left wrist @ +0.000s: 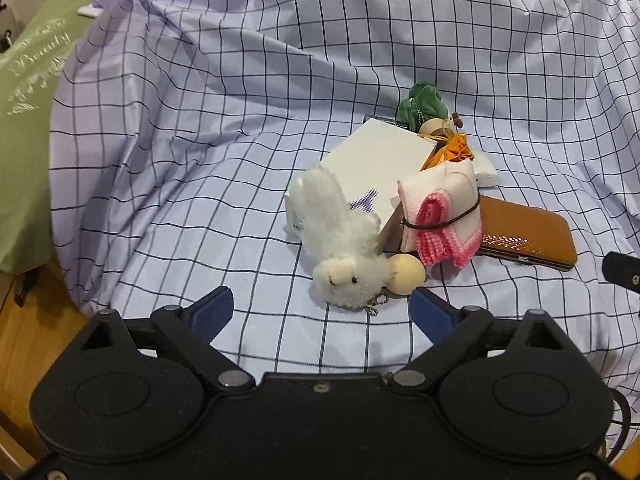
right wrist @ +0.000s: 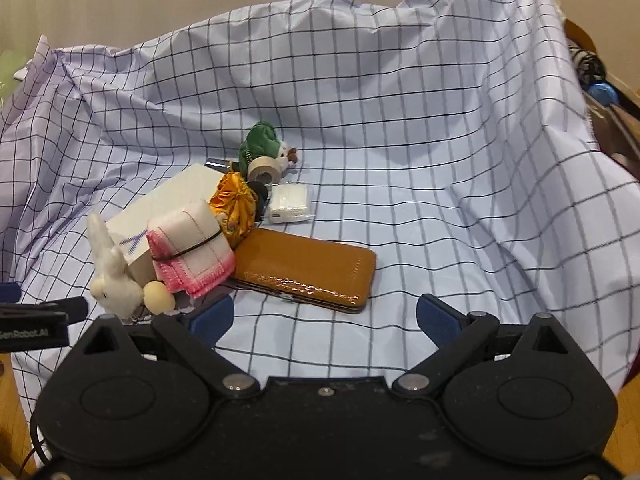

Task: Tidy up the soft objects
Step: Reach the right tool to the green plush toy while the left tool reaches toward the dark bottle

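**Soft things heaped mid-cloth, both claws wide and empty**

The soft pieces sit in one tight pile near the middle of the checked cloth (left wrist: 200,168). At the near edge of the heap lies the white plush rabbit (left wrist: 344,248), its keychain trailing toward the left claw (left wrist: 320,316), with a pale wooden ball (left wrist: 408,274) touching its side. Just beside them a folded white-and-pink cloth bundle (left wrist: 440,216), bound by a dark band, leans against a white box (left wrist: 368,168). Behind the box are an orange pouch (left wrist: 452,150) and a green plush (left wrist: 424,106).

The left claw hangs just short of the rabbit, jaws spread wide, nothing between them. The right claw (right wrist: 324,320) is likewise spread and empty, over bare cloth in front of the brown leather case (right wrist: 308,268).

Open cloth runs broad to the left of the pile and to the right of the case; the fabric rises in folds at the back and both sides, walling the area in.

The right wrist view shows a roll of tape (right wrist: 262,170) and a small white packet (right wrist: 290,202) behind the pouch, the tape largely hidden from the left side. The left wrist view alone shows a green bag (left wrist: 28,120) at the cloth's left edge and wooden floor below it.
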Motion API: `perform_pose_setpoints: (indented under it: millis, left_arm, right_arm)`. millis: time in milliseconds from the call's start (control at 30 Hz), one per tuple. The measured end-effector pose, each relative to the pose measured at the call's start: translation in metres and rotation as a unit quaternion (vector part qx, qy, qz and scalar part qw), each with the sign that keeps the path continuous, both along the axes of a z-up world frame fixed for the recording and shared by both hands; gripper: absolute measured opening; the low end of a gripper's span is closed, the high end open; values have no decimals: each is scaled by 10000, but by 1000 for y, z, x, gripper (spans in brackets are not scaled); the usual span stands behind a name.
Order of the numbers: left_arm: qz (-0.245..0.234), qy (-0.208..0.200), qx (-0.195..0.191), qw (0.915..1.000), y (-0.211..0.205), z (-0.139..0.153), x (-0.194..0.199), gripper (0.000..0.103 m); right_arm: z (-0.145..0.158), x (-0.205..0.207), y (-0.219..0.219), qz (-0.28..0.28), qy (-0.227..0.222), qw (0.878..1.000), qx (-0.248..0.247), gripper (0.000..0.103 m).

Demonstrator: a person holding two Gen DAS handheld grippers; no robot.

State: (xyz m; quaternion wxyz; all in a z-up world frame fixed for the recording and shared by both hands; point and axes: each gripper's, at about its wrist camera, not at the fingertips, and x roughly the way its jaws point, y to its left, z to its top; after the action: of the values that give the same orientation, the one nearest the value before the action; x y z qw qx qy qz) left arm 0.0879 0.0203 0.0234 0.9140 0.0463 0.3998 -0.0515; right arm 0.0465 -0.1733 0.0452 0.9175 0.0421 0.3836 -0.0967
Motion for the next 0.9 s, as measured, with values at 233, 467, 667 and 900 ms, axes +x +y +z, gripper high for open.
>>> perform_pose_setpoints:
  millis: [233,467,667,900]
  left_arm:
    - [-55,17,-134,9999,3,-5,24,91]
    - [-81,-146,-105,9998,4,1,63,91]
    - [-131,-214,-41,9997,4,3,98,91]
    - [-151,-302,-2,9994,8,4,128,91]
  right_arm:
    - [-8,34,5,161,31,9998,81,95]
    - [-7,88,-1,149,-243,9996,5,95]
    - [-6,141,-11,121,-558,9983,65,96]
    - [-22,217,-18,107,-471,9988,100,99]
